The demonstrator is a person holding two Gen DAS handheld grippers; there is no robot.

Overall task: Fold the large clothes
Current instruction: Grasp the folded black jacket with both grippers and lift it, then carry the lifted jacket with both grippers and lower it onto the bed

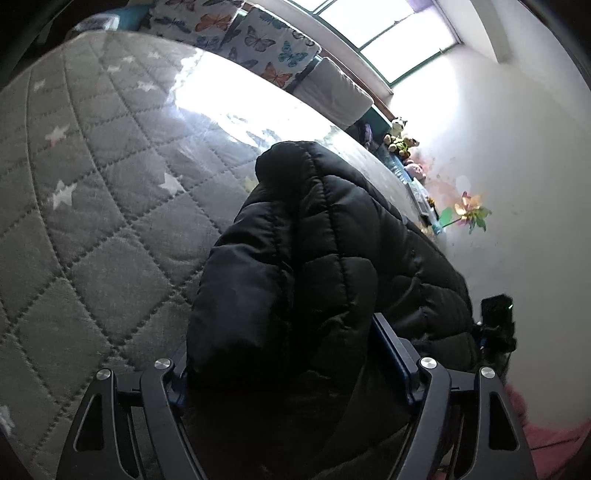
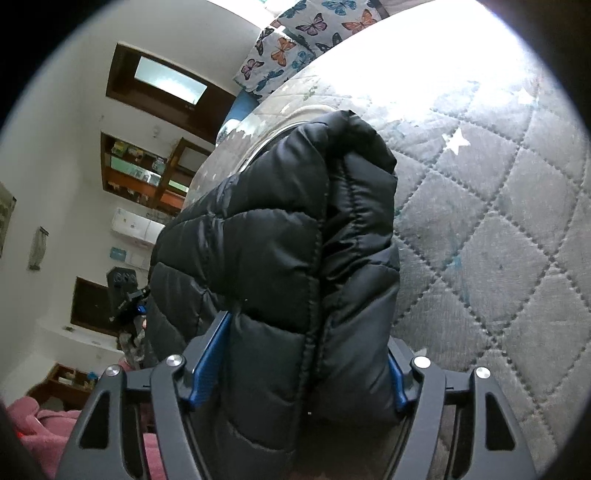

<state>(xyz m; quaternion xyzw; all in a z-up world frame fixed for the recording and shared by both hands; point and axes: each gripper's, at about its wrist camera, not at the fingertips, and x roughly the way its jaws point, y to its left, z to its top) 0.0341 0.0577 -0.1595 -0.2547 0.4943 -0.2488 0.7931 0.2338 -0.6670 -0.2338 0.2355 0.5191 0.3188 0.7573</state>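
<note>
A black quilted puffer jacket (image 1: 314, 258) hangs above a grey star-patterned quilt (image 1: 92, 203) on a bed. My left gripper (image 1: 291, 373) is shut on a thick fold of the jacket, which fills the gap between its blue-padded fingers (image 1: 393, 358). My right gripper (image 2: 303, 373) is shut on another bunched edge of the same jacket (image 2: 295, 240), its blue pads (image 2: 210, 354) pressed against the padding. The jacket's lower part is hidden behind each gripper. The other gripper shows at the jacket's edge in each view (image 1: 496, 325) (image 2: 123, 291).
Butterfly-print pillows (image 1: 258, 40) lie at the bed's head under a bright window (image 1: 388, 33). Soft toys (image 1: 400, 142) and a pinwheel (image 1: 469, 216) sit along the white wall. A pink garment (image 2: 40, 432) lies low. Wooden shelves (image 2: 144, 173) line the far wall.
</note>
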